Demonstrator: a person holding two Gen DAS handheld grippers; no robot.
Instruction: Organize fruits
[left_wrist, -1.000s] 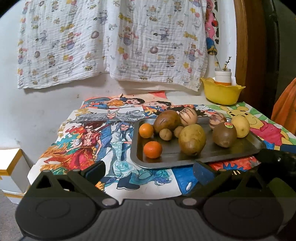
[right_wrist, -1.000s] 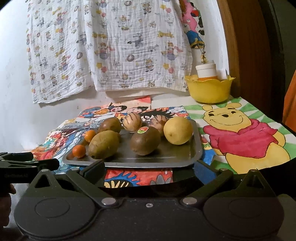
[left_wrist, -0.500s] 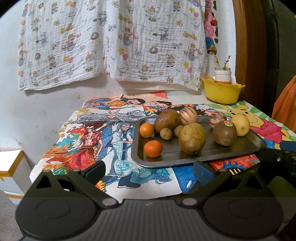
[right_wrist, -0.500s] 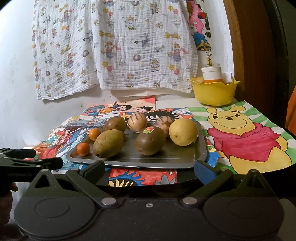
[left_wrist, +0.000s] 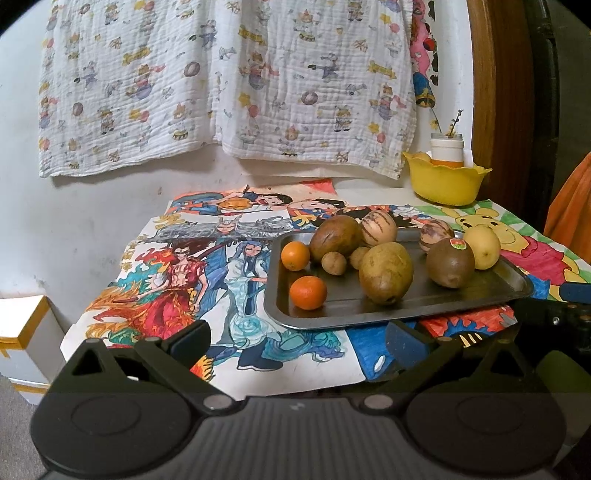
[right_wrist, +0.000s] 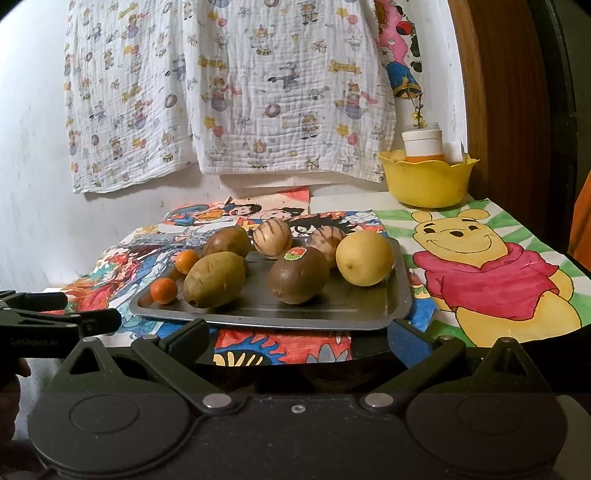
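Fruits sit together on a grey metal tray (left_wrist: 509, 286) that lies on the worktop (left_wrist: 140, 280), which is covered with bright cartoon drawings. At the tray's left end are two small oranges (left_wrist: 308, 292), glossy and round, one nearer the front rim than the other. Behind them lies a brown oval fruit (left_wrist: 335, 238) with two little brown round ones (left_wrist: 334, 263) just beside it. In the middle a large greenish-brown oval fruit (left_wrist: 386, 272) lies on its side, dull-skinned and speckled. To its right is a kiwi (right_wrist: 298, 275) with a red and green sticker on top, and touching it a smooth pale yellow fruit (right_wrist: 364, 258). Two cream fruits with dark purple stripes (right_wrist: 272, 236) rest along the back rim.

Both tools hang short of the worktop's front edge, well apart from the tray. The left tool (left_wrist: 297, 338) is spread wide with nothing between its fingers, and the right tool (right_wrist: 297, 334) likewise is released and bare. A yellow bowl (right_wrist: 426, 182) holding a white-capped jar stands at the back right corner, under a printed cloth (right_wrist: 229, 88) on the wall.
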